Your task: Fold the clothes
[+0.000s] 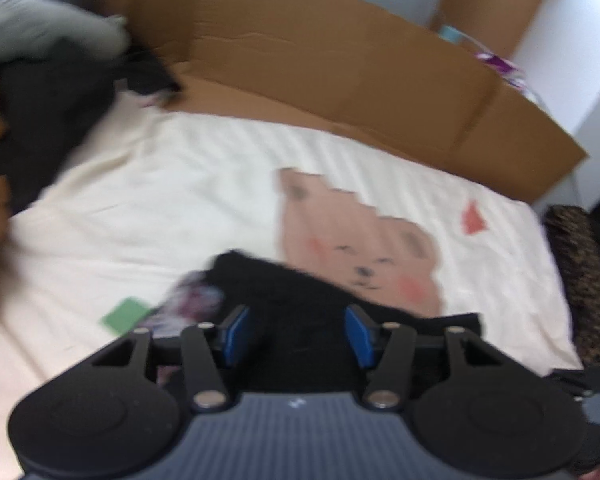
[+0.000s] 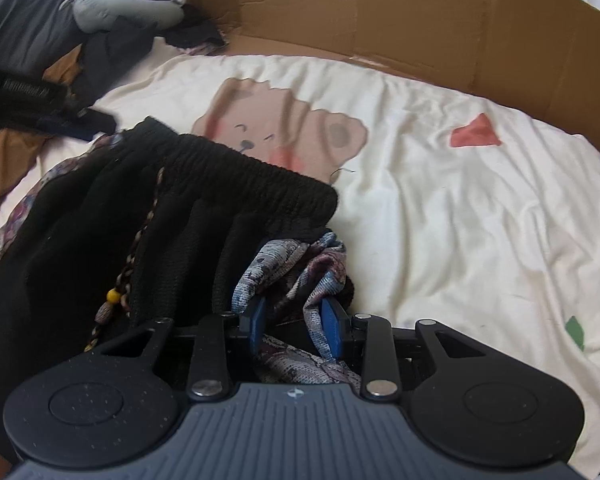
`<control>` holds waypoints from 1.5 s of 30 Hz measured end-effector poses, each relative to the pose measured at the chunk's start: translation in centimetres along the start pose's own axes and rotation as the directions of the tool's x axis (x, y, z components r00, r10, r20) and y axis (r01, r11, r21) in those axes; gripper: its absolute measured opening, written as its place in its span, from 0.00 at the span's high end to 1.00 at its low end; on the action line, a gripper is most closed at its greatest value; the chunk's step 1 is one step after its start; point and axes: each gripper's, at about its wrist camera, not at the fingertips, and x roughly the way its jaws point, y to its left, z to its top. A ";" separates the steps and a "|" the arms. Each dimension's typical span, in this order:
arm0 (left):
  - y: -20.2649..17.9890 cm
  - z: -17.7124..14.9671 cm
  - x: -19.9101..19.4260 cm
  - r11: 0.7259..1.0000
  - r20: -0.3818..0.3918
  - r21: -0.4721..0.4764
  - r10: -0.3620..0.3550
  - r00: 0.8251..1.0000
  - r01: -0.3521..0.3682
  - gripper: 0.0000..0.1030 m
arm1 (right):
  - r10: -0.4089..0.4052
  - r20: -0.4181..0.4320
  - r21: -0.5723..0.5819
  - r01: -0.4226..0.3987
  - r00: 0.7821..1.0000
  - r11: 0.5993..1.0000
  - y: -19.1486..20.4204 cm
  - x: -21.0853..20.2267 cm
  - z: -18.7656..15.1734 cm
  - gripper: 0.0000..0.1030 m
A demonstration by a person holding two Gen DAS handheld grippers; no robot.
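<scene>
Black garment (image 2: 148, 216) with elastic waistband, patterned lining and beaded braided cord, bunched on cream bear-print sheet (image 2: 460, 208). Patterned fabric pinched between blue pads of right gripper (image 2: 294, 326). Left gripper (image 1: 298, 330) spread wide over the black cloth, gripping nothing visible; view blurred. Cardboard wall (image 2: 380, 20) behind; heap of dark clothes (image 2: 40, 40) at far left.
</scene>
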 end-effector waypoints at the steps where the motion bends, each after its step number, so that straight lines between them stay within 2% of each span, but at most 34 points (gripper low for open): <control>1: -0.9 0.2 0.2 0.999 -0.001 0.021 -0.025 1.000 0.025 0.42 | 0.006 -0.001 -0.004 -0.006 1.000 1.000 0.2 0.0 0.0 0.65; 9: -8.4 1.3 2.9 0.964 -0.045 0.187 -0.185 0.982 0.190 0.42 | 0.029 -0.007 -0.032 -0.029 1.000 0.999 0.8 0.1 -0.3 0.66; 14: -12.0 0.6 4.5 0.920 -0.102 0.295 -0.237 0.966 0.257 0.43 | 0.037 -0.006 -0.044 -0.037 0.999 0.998 0.9 -0.1 -0.5 0.66; 17: -13.1 -0.4 5.6 0.891 -0.164 0.342 -0.256 0.953 0.298 0.44 | 0.042 -0.004 -0.049 -0.042 0.999 0.998 0.9 -0.2 -0.6 0.66; 20: -12.8 -1.3 6.8 0.903 -0.205 0.324 -0.223 0.953 0.281 0.49 | 0.053 -0.007 -0.048 -0.054 0.999 0.997 0.7 -0.3 -0.7 0.66; 22: -12.0 -1.4 7.1 0.914 -0.221 0.291 -0.224 0.949 0.283 0.61 | 0.056 -0.007 -0.035 -0.056 0.998 0.998 0.2 -0.6 -0.7 0.65; 26: -10.6 -2.0 6.9 0.915 -0.233 0.284 -0.223 0.947 0.286 0.73 | 0.056 -0.003 0.004 -0.056 0.998 0.998 -1.3 -1.5 -0.4 0.65; 28: -9.9 -2.4 6.7 0.917 -0.237 0.279 -0.221 0.946 0.284 0.84 | 0.056 -0.001 0.024 -0.056 0.998 0.998 -2.1 -1.9 -0.3 0.65; 31: -9.0 -2.9 6.2 0.923 -0.231 0.262 -0.223 0.947 0.281 0.85 | 0.057 0.004 0.058 -0.057 0.998 0.997 -3.2 -2.5 0.1 0.65; 35: -8.2 -3.3 5.4 0.929 -0.205 0.248 -0.226 0.952 0.274 0.88 | 0.085 0.002 0.050 -0.085 0.996 0.995 -2.8 -2.3 0.6 0.67; 39: -8.0 -3.6 5.0 0.929 -0.186 0.251 -0.228 0.956 0.271 0.88 | 0.113 0.000 0.042 -0.113 0.994 0.993 -2.5 -2.1 1.2 0.74; 42: -8.0 -3.7 4.8 0.929 -0.177 0.257 -0.227 0.958 0.267 0.89 | 0.130 -0.003 0.033 -0.130 0.991 0.991 -2.2 -2.0 1.6 0.74; 45: -8.0 -3.8 4.7 0.927 -0.170 0.264 -0.226 0.959 0.265 0.89 | 0.111 -0.030 0.002 -0.111 0.993 0.994 -2.1 -0.9 2.0 0.74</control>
